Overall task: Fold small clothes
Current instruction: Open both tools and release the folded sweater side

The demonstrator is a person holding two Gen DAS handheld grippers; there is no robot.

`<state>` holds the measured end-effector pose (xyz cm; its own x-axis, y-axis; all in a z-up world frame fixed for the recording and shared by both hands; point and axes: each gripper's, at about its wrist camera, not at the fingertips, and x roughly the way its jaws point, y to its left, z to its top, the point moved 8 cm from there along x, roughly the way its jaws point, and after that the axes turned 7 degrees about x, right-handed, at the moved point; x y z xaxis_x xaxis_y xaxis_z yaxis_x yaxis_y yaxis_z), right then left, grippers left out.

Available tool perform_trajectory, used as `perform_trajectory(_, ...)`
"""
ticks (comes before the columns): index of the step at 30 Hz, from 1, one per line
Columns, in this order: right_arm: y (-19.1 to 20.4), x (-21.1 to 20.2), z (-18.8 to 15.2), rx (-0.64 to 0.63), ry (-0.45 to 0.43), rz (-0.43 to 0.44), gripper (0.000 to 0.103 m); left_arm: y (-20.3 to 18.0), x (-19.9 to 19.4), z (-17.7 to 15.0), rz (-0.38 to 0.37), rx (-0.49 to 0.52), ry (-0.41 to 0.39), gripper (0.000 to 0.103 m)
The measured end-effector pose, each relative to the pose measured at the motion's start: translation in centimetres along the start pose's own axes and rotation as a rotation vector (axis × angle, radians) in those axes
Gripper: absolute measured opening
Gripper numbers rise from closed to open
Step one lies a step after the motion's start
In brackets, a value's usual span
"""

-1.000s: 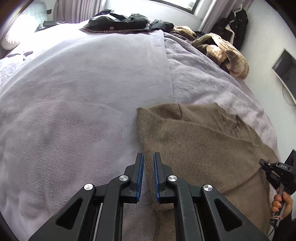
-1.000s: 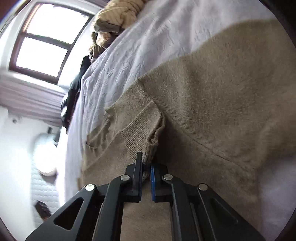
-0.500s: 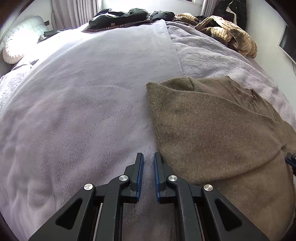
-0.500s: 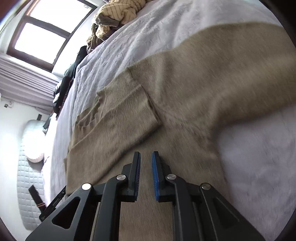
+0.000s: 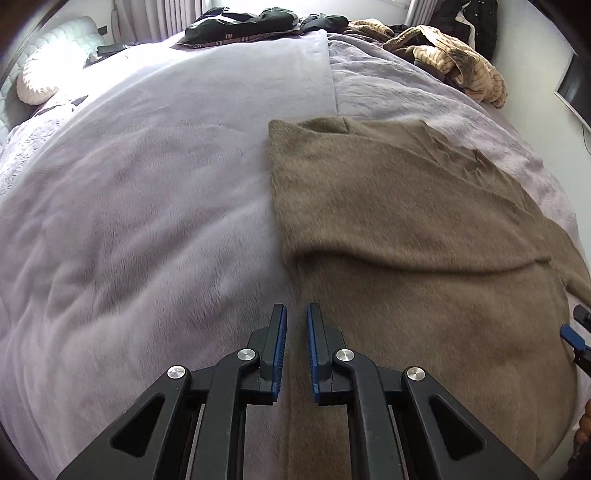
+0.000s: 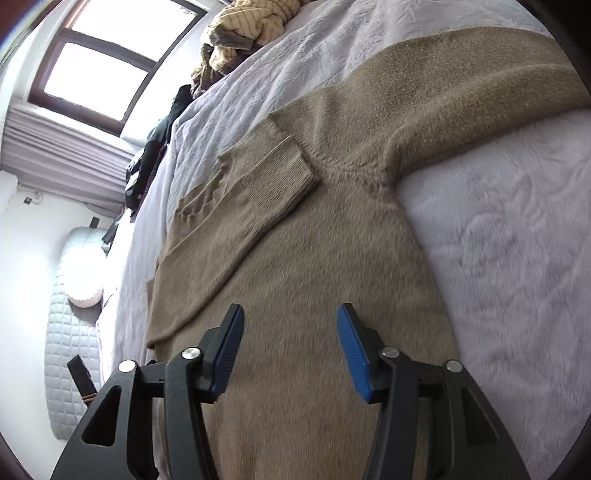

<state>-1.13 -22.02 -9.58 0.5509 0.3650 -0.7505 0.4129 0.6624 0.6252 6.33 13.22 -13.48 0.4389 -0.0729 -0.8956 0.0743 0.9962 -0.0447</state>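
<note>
A brown knit sweater (image 5: 406, 229) lies flat on the lilac bed cover (image 5: 147, 206). One sleeve (image 6: 266, 192) is folded across its body; the other sleeve (image 6: 461, 77) stretches out to the side. My left gripper (image 5: 295, 325) hovers over the sweater's left edge near the hem, its jaws a narrow gap apart and holding nothing. My right gripper (image 6: 290, 332) is open wide and empty, just above the sweater's body (image 6: 314, 295). Its tip shows at the right edge of the left wrist view (image 5: 576, 332).
A striped tan garment (image 5: 454, 62) and dark clothes (image 5: 243, 22) lie heaped at the far side of the bed. A pale round cushion (image 5: 40, 77) rests by the quilted headboard. A window (image 6: 103, 59) and curtains stand beyond the bed.
My right gripper let go of the sleeve cuff, which now lies folded on the sweater, then drew back and opened wide. My left gripper moved back toward the hem.
</note>
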Motion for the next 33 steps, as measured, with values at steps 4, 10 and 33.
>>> perform_trajectory(4, -0.2, -0.9, -1.5, -0.014, 0.009, 0.008, 0.066, -0.6, -0.9, -2.0, 0.013, -0.006, -0.002, 0.099)
perform_trajectory(10, -0.5, -2.0, -3.1, -0.020, 0.008, 0.023, 0.070, -1.5, -2.2, -3.2, 0.044, 0.013, -0.044, 0.102)
perform_trajectory(33, -9.8, -13.5, 4.4, 0.145, -0.232, 0.112, 0.072, -11.7, -3.8, -4.1, -0.020, 0.062, -0.003, 0.102)
